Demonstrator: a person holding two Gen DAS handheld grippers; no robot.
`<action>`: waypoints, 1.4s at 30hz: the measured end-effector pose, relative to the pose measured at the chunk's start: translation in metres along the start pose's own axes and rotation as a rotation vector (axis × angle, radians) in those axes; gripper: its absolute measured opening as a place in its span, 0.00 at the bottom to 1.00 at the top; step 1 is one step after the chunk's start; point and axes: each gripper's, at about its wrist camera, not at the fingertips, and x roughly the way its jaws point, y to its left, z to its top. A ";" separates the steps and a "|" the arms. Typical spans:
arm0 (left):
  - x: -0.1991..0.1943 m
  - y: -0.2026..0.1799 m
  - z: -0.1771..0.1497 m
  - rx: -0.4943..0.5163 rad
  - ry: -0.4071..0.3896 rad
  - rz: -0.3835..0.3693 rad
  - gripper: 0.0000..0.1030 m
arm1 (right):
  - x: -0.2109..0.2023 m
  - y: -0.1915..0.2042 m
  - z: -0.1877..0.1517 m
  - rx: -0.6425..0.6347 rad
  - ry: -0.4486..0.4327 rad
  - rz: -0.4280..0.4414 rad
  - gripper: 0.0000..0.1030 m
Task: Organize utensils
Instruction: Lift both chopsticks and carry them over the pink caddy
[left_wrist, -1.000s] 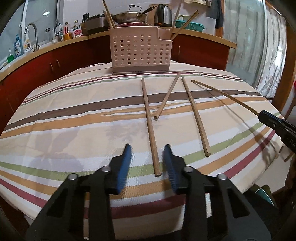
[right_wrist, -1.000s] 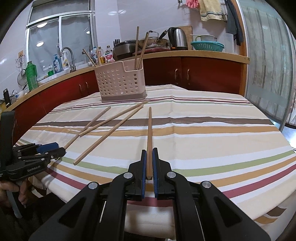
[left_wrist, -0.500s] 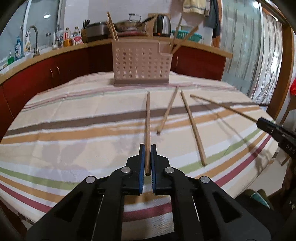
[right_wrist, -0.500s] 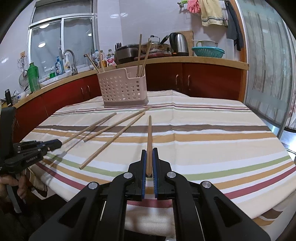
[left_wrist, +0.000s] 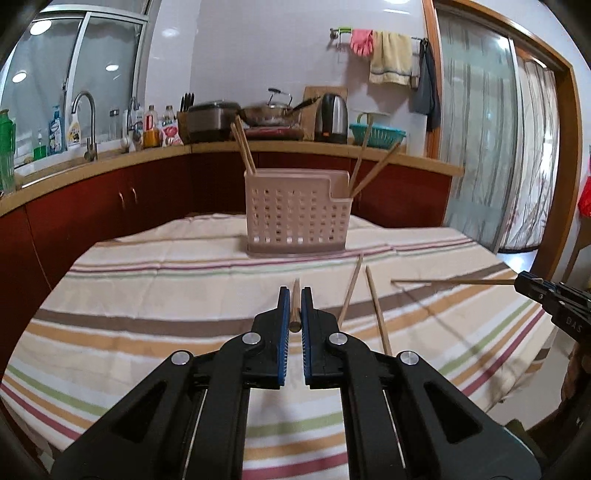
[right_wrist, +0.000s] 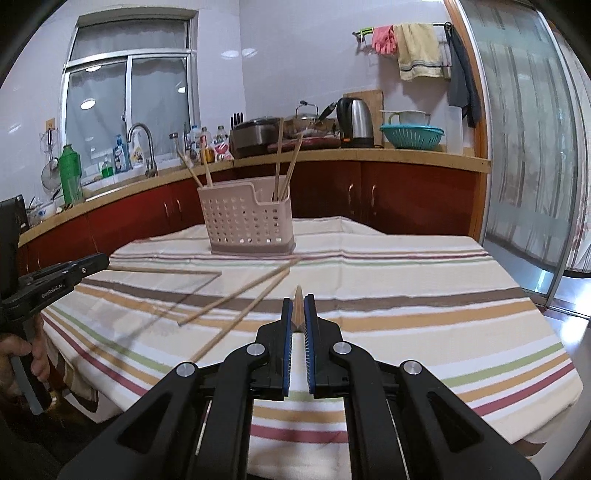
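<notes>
Left gripper (left_wrist: 295, 309) pinching chopstick (left_wrist: 295, 295), pink caddy (left_wrist: 295, 218) ahead, apparently unobstructed

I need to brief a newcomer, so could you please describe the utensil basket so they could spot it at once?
On the striped tablecloth, look to the far edge near the red cabinets. The pink perforated basket stands upright there, chopsticks poking from both ends, unlike the chopsticks lying flat nearby.

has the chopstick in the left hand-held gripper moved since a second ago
Yes. It lay flat on the striped tablecloth then; now the left hand-held gripper is shut on that chopstick, raised off the cloth and pointing toward the utensil basket.
</notes>
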 end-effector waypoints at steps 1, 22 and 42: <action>0.000 0.001 0.003 0.000 -0.007 -0.001 0.06 | 0.000 -0.001 0.003 -0.002 -0.007 -0.003 0.07; 0.036 0.025 0.076 0.000 -0.095 -0.005 0.06 | 0.033 -0.010 0.082 -0.053 -0.076 -0.018 0.07; 0.090 0.037 0.126 -0.037 -0.175 -0.007 0.07 | 0.087 0.001 0.121 -0.089 -0.137 0.006 0.07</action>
